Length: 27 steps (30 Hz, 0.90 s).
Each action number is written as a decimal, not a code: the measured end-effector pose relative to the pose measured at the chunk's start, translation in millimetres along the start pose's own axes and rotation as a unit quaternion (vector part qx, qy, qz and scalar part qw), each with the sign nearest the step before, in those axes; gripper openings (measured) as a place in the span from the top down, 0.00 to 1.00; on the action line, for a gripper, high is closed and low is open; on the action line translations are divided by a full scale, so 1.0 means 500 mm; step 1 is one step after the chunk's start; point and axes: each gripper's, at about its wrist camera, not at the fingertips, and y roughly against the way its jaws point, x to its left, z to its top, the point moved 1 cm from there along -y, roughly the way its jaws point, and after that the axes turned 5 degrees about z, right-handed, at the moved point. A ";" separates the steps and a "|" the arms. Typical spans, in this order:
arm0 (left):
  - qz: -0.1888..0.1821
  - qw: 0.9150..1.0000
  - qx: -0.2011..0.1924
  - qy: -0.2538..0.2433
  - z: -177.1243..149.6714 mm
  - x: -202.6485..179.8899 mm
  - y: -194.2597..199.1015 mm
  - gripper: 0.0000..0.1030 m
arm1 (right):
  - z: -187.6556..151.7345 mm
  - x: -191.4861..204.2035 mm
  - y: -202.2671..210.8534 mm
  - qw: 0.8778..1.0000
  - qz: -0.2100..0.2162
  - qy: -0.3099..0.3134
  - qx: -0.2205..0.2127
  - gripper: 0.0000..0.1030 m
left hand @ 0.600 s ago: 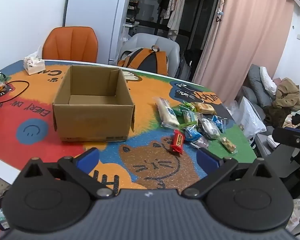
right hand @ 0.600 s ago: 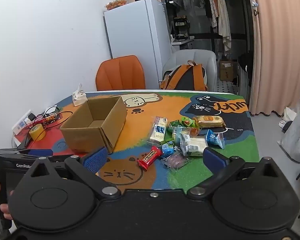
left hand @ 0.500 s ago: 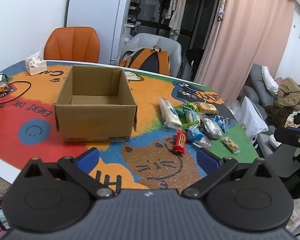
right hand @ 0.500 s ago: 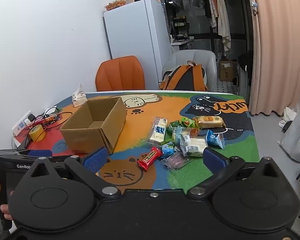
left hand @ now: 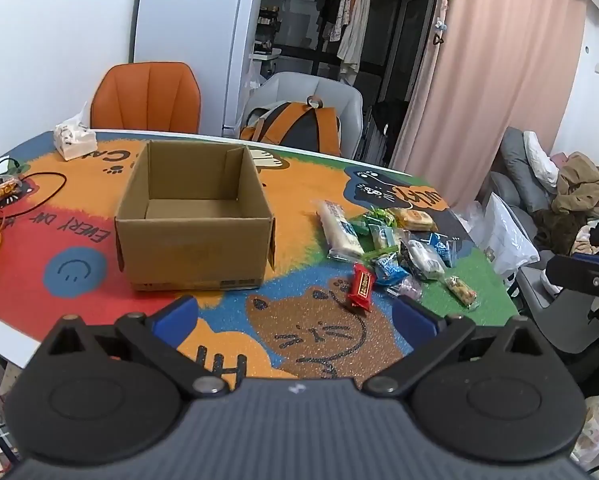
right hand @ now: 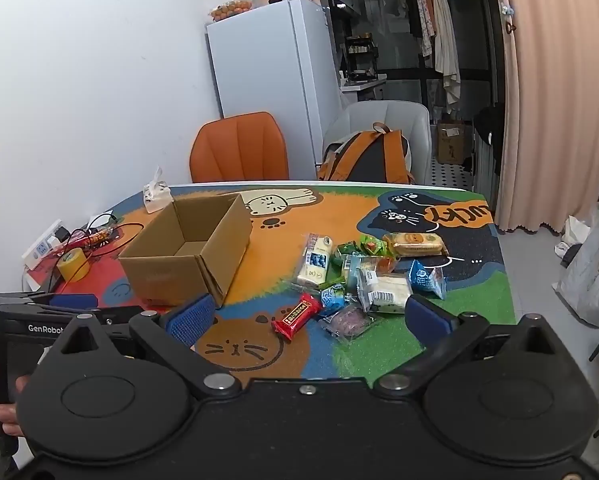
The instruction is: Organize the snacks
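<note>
Colorful cat-print table mat w/ an open cardboard box standing upright on the orange/red part, nothing visible inside. Snack pile lies to the box's right, well apart from it: red bar nearest the camera, long white pack on the box side, blue pouch and yellow-orange pack further out. Left gripper hovers over the near edge, fingers spread wide, holding nothing. Right gripper same: fingers wide apart, above the red bar, not touching. Tissue pack, tape roll at far left.
</note>
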 end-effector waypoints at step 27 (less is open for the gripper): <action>-0.002 1.000 0.004 -0.003 -0.007 -0.011 -0.002 0.00 | -0.002 -0.002 -0.003 1.000 -0.003 0.004 0.001 0.00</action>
